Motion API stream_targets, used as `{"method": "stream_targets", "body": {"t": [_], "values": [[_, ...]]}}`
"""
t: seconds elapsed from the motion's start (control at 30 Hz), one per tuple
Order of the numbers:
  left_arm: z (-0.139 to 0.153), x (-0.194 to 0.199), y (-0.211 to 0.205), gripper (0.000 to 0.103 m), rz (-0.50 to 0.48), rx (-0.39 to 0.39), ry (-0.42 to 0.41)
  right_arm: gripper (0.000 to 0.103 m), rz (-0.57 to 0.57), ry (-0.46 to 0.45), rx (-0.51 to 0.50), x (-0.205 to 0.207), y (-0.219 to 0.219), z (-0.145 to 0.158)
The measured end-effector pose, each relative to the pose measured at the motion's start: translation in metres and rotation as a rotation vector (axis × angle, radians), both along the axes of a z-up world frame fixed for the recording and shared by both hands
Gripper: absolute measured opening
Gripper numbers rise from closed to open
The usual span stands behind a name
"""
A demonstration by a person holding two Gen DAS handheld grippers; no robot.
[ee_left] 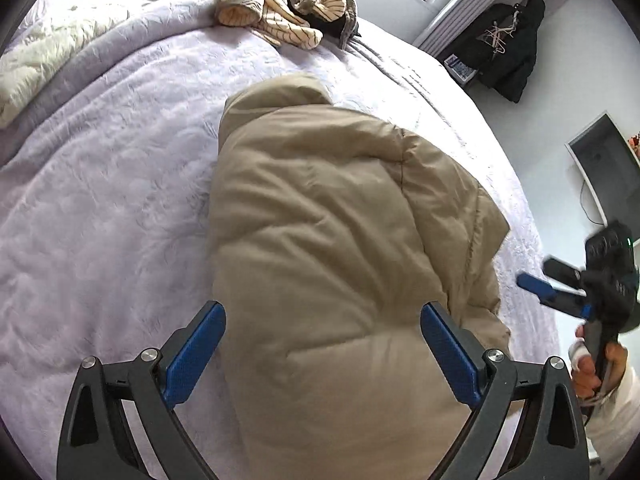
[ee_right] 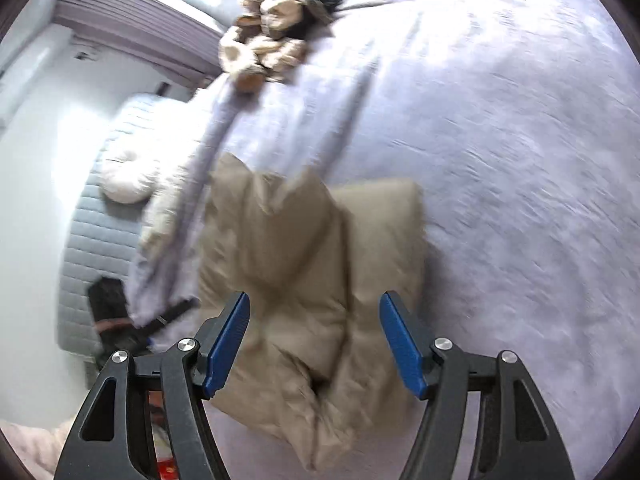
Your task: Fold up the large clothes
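Observation:
A tan puffy coat lies folded in a bundle on the lilac bed cover. My left gripper is open and empty, its blue pads on either side of the coat's near end, just above it. My right gripper is open and empty above the same coat; this view is blurred by motion. The right gripper also shows in the left wrist view at the right edge of the bed, held in a hand, apart from the coat. The left gripper shows dimly in the right wrist view.
A heap of cream striped clothes lies at the far end of the bed, also seen in the right wrist view. A cream blanket lies at the far left. A black jacket hangs on the wall. A monitor stands at right.

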State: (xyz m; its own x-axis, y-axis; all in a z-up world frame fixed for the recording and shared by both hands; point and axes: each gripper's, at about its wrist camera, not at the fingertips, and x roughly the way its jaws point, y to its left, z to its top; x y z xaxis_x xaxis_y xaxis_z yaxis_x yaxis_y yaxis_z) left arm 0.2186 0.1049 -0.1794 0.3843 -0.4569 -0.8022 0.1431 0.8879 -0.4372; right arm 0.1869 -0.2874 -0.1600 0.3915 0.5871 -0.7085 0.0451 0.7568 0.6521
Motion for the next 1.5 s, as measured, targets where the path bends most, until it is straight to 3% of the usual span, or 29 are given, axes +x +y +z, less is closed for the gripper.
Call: {"method": "stream_targets", "body": {"t": [0.13, 0.2, 0.23, 0.27, 0.3, 0.37, 0.4, 0.5, 0.63, 0.73, 0.83, 0.93, 1.03, 1.1, 1.2, 1.33, 1.5], "values": [[0.001, 0.008, 0.005, 0.098, 0.039, -0.022, -0.011, 0.071, 0.016, 0.007, 0.073, 0.063, 0.033, -0.02], [-0.005, 0.016, 0.005, 0.098, 0.046, -0.011, -0.004, 0.068, 0.032, 0.035, 0.073, 0.077, 0.044, -0.033], [-0.004, 0.014, 0.011, 0.098, 0.046, -0.004, -0.004, 0.058, 0.042, 0.055, 0.041, 0.088, 0.057, -0.039], [-0.003, 0.016, 0.009, 0.098, 0.046, 0.002, -0.011, 0.017, 0.053, 0.077, 0.006, 0.095, 0.067, -0.042], [0.0, 0.017, 0.005, 0.098, 0.046, 0.0, -0.019, 0.007, 0.058, 0.096, -0.015, 0.093, 0.071, -0.047], [0.002, 0.019, -0.006, 0.098, 0.034, 0.002, -0.029, 0.005, 0.042, 0.095, -0.068, 0.089, 0.07, -0.044], [0.001, 0.02, -0.015, 0.098, 0.016, 0.015, -0.026, 0.004, 0.04, 0.098, -0.146, 0.083, 0.068, -0.041], [-0.01, 0.02, -0.047, 0.098, -0.047, 0.117, -0.038, 0.004, 0.052, 0.164, -0.252, 0.073, 0.063, -0.061], [-0.021, 0.014, -0.086, 0.101, -0.116, 0.26, -0.071, 0.002, 0.024, 0.215, -0.275, 0.06, 0.052, -0.094], [-0.024, 0.013, -0.091, 0.101, -0.117, 0.296, -0.066, 0.002, -0.009, 0.231, -0.262, 0.054, 0.046, -0.1], [-0.028, 0.014, -0.085, 0.101, -0.104, 0.285, -0.051, 0.002, -0.047, 0.225, -0.241, 0.039, 0.037, -0.079], [-0.028, 0.014, -0.086, 0.101, -0.102, 0.283, -0.049, 0.002, -0.054, 0.162, -0.25, 0.011, 0.033, -0.041], [-0.028, 0.014, -0.088, 0.101, -0.103, 0.293, -0.054, 0.002, -0.012, 0.083, -0.246, -0.02, 0.048, -0.014], [-0.029, 0.013, -0.088, 0.101, -0.101, 0.296, -0.057, 0.002, 0.035, 0.08, -0.273, -0.043, 0.063, -0.012], [-0.031, 0.01, -0.089, 0.101, -0.102, 0.301, -0.067, 0.002, 0.076, 0.154, -0.347, -0.066, 0.077, -0.041], [-0.033, 0.002, -0.097, 0.101, -0.128, 0.335, -0.1, 0.0, 0.039, 0.215, -0.315, -0.08, 0.074, -0.089], [-0.034, 0.001, -0.099, 0.101, -0.129, 0.348, -0.106, 0.0, 0.008, 0.236, -0.299, -0.079, 0.069, -0.111]]}}
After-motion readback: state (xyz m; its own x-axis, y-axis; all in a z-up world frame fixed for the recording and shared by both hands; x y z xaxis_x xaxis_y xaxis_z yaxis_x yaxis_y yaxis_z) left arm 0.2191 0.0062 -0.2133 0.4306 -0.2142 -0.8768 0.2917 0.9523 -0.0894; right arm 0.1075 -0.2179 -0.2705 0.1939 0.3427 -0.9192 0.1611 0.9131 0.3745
